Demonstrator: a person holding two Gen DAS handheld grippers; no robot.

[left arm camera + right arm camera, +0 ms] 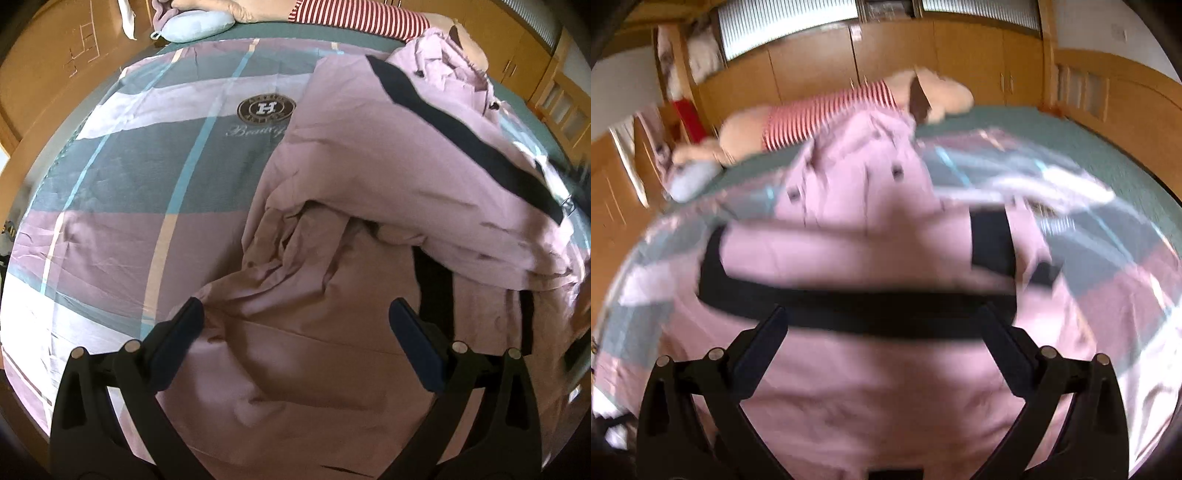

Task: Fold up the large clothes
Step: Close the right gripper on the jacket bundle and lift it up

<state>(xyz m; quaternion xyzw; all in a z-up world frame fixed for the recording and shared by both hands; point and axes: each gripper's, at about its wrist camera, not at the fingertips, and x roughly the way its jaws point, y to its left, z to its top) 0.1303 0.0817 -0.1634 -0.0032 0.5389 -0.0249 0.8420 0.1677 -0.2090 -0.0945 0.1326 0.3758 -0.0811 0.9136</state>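
Note:
A large pink garment [354,206] with black stripes lies rumpled on the bed, one flap folded over its middle and its buttoned collar end toward the far right. My left gripper [295,314] hovers open over the garment's near part, nothing between its fingers. In the right wrist view the same pink garment [871,229] fills the centre, blurred, with a black band [857,306] running across it. My right gripper [882,317] is open just above that band, fingers spread and not closed on cloth.
The bed wears a plaid pink, grey and white cover [140,177] with a round H logo [266,108]. A big plush toy in a red-striped shirt [827,114] and a light blue cushion [199,26] lie at the far end. Wooden wardrobes [923,59] line the walls.

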